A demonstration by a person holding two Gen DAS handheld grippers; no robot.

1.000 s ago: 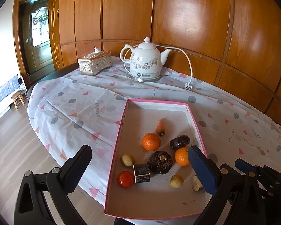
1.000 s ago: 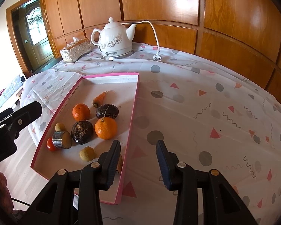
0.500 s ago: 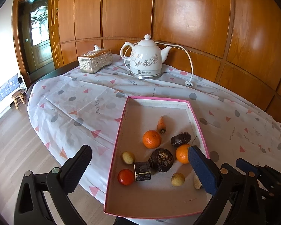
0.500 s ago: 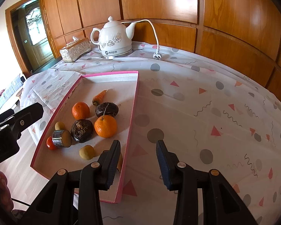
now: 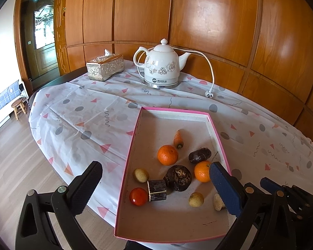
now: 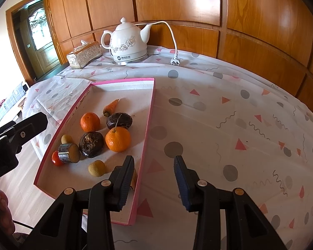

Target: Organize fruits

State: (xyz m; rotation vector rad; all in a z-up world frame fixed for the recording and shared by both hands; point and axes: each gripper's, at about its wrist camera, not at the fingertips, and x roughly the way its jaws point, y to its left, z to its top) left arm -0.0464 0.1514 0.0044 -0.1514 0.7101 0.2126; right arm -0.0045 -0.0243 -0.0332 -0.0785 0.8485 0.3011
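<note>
The left gripper's blue pad [image 5: 224, 189] covers part of the pale lumpy piece [image 5: 217, 202] and clips one orange [image 5: 201, 171]. From the right wrist, that piece [image 6: 134, 177] hides behind a black finger [image 6: 125, 179].

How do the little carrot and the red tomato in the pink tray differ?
The carrot is orange, long and tapered; the tomato is red, round and glossy. The carrot lies alone toward the tray's far end; the tomato sits near the front, beside a dark cylinder. Both are small.
</note>
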